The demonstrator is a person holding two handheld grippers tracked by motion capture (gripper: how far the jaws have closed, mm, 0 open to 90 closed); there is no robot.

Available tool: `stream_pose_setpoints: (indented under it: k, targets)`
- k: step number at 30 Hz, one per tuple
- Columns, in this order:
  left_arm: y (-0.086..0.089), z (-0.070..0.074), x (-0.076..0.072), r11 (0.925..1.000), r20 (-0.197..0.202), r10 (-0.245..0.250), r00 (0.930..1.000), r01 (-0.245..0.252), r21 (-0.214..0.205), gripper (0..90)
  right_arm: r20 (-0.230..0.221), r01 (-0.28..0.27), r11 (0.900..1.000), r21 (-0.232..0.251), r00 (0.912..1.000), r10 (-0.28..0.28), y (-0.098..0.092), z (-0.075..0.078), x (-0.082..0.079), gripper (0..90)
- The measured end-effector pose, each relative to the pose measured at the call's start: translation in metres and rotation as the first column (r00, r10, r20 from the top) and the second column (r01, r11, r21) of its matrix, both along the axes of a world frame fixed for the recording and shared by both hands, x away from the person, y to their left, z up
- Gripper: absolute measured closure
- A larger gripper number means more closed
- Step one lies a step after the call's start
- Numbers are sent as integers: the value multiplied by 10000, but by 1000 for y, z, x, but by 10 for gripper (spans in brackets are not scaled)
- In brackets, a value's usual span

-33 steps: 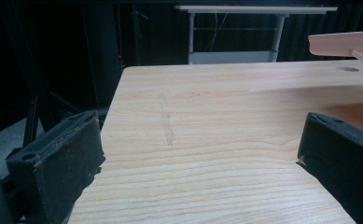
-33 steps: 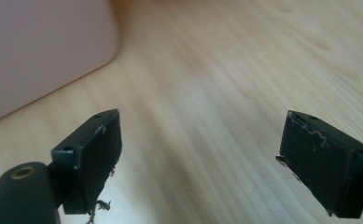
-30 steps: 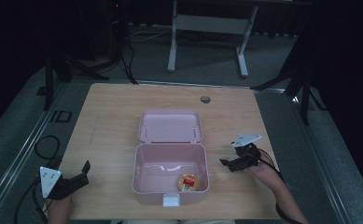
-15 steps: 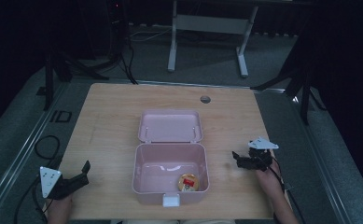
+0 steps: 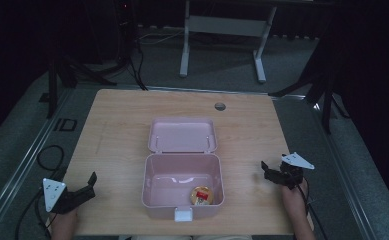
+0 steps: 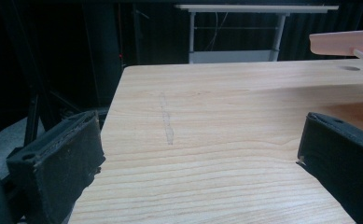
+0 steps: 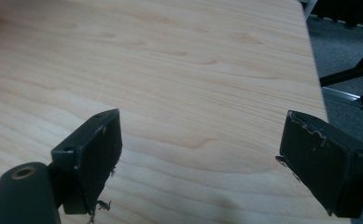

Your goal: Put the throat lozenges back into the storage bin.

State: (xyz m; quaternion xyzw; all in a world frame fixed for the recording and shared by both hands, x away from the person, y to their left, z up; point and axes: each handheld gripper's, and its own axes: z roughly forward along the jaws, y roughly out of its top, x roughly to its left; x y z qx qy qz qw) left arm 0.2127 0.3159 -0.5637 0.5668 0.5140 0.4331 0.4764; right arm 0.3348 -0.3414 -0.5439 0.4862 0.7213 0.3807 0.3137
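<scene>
One red-and-yellow item [image 5: 201,195] inside the open pink box [image 5: 182,212], high view.

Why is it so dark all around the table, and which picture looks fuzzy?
High view: light falls on the table, the room behind stays black. Left gripper view: the near jaws look soft, the wood grain sharp. Right gripper view: the far wood blurs.

the letters "id" stand on the floor strip [image 5: 64,124] left of the table [image 5: 117,130]
</scene>
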Motion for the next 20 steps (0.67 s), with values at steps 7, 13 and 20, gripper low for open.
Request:
stream_pose_setpoints:
  k: [7, 13, 20]
  targets:
    - [0, 0, 0, 10000, 11, -14, 10000, 14, -26, 5, 21, 491, 9978, 450, 9988, -492, -18, 0, 0, 131]
    - [1, 0, 0, 10000, 15, 0, 10000, 0, -45, 5, -32, 819, 9946, 644, 9966, -819, -26, -4, 1, 132]
    - [1, 0, 0, 10000, 13, -5, 10000, 6, -41, 5, -154, 808, 9943, 692, 9967, -799, -26, -7, 2, 132]
